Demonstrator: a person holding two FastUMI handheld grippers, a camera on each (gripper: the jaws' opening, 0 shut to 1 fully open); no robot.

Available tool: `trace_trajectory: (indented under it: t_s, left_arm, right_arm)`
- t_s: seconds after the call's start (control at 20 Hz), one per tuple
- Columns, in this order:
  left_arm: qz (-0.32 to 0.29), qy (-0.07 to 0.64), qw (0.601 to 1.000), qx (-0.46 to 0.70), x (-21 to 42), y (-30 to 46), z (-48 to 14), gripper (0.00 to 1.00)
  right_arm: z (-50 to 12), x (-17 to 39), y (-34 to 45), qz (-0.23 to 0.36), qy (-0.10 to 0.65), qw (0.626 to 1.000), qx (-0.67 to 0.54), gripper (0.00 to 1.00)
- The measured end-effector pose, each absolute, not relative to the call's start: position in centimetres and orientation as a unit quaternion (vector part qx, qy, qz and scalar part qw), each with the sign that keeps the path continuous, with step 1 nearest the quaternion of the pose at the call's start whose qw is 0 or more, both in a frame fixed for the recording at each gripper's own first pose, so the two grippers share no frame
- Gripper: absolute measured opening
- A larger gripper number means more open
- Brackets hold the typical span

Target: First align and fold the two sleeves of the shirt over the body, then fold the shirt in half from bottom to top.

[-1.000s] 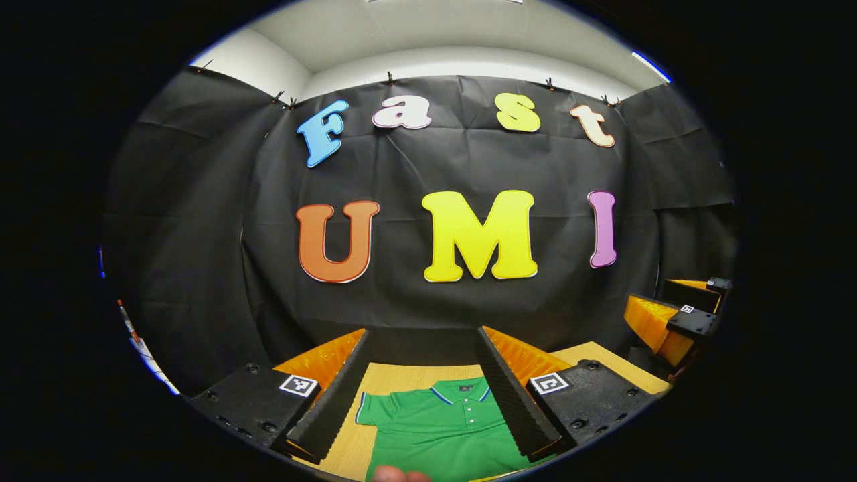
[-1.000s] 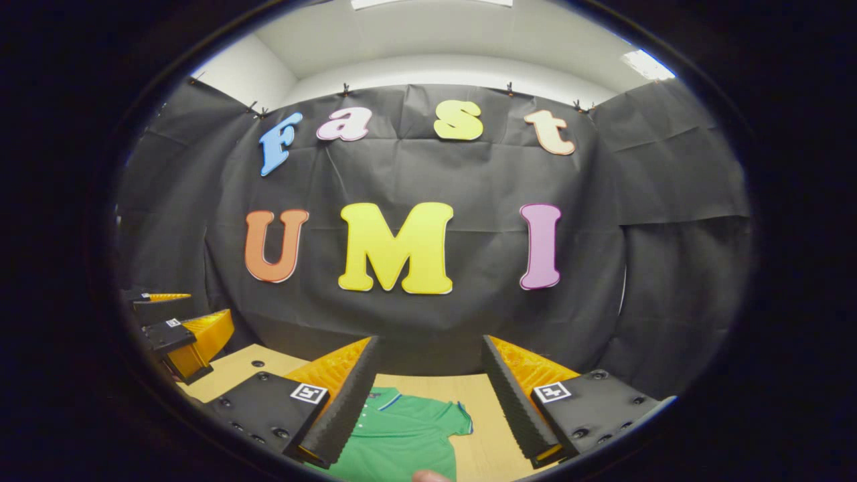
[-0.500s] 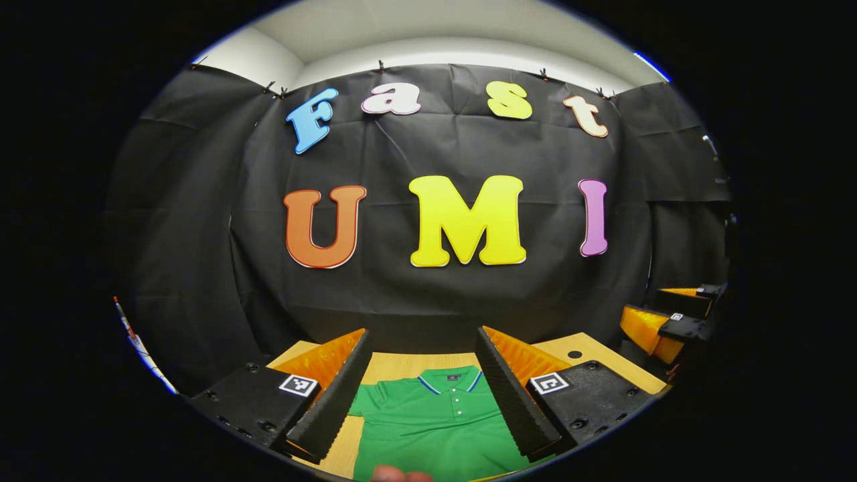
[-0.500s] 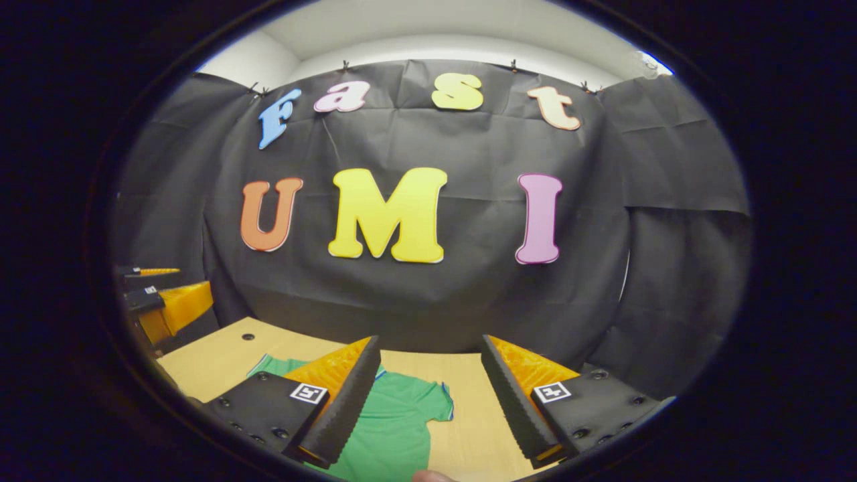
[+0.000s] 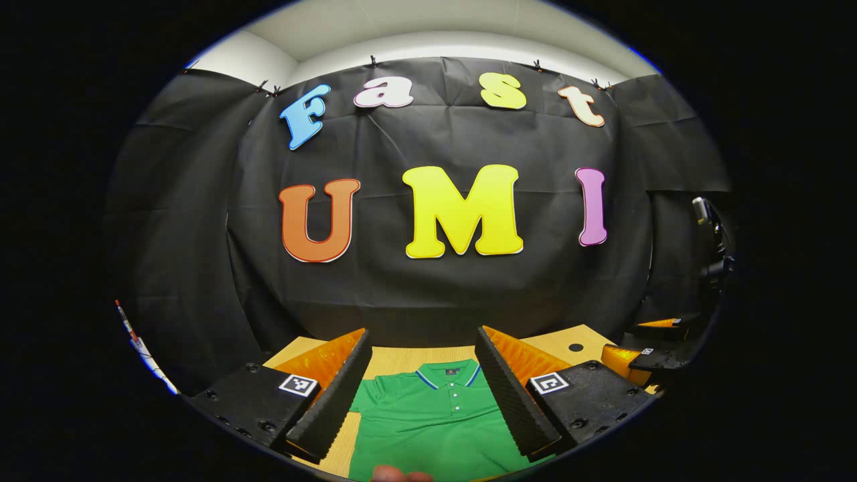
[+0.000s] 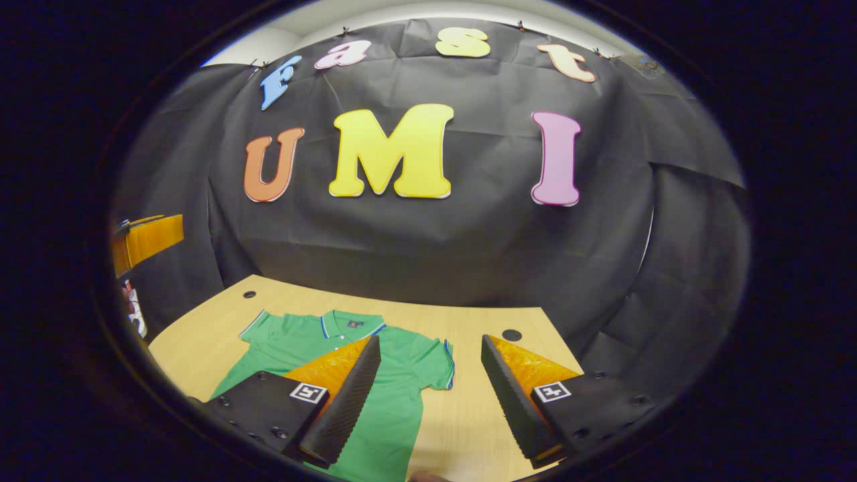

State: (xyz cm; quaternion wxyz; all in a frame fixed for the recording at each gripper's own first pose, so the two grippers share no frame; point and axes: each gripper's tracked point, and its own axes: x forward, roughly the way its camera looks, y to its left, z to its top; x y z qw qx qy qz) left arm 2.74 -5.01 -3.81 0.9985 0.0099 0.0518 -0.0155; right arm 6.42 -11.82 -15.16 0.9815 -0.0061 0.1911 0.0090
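Observation:
A green polo shirt with blue-edged collar and sleeves lies flat on the wooden table, collar toward the black wall. Both short sleeves are spread out to the sides. My right gripper hangs open above the shirt's sleeve and the bare wood beside it, touching nothing. In the left gripper view, my left gripper is open above the shirt, with the collar between its fingers. The right gripper shows at the far right of that view, and the left gripper at the far left of the right gripper view.
The table has small round holes near its back corners. The black cloth wall stands close behind the table. A fingertip shows at the bottom edge of the left gripper view.
The right gripper view has tipped downward, so the whole upper shirt and more table show. The left gripper has shifted slightly, centring the collar between its fingers. Both stay open.

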Motion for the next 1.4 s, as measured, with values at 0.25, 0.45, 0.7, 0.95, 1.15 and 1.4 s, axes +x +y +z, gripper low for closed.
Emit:
trace_trajectory:
  t_s: [0.25, 0.45, 0.7, 0.95, 1.15, 1.4]
  left_arm:
    - [0.007, 0.062, 0.998, 0.013, 2.6, -4.1, -4.3, 0.99]
    - [0.032, 0.069, 0.997, 0.019, 2.6, -2.9, -4.9, 0.99]
    - [0.044, 0.09, 0.995, 0.023, 2.1, -3.1, -6.5, 0.99]
    - [0.048, 0.099, 0.993, 0.043, 1.6, -3.4, -7.1, 1.0]
    - [0.055, 0.109, 0.99, 0.067, 1.3, -3.1, -8.1, 1.0]
    - [0.056, 0.142, 0.987, 0.059, 0.9, -3.3, -10.5, 1.0]
  right_arm:
    - [-19.4, 9.1, -13.1, 0.019, 0.249, 0.968, 0.006, 0.95]
    - [-23.1, 11.1, -13.4, 0.031, 0.296, 0.955, 0.008, 0.94]
    - [-26.3, 14.7, -13.7, 0.034, 0.318, 0.948, 0.01, 0.96]
    - [-30.1, 17.6, -13.9, 0.026, 0.346, 0.937, 0.033, 0.96]
    - [-34.1, 19.7, -14.1, 0.026, 0.381, 0.923, 0.04, 0.96]
    - [-37.3, 22.7, -14.8, 0.022, 0.397, 0.917, 0.035, 0.96]
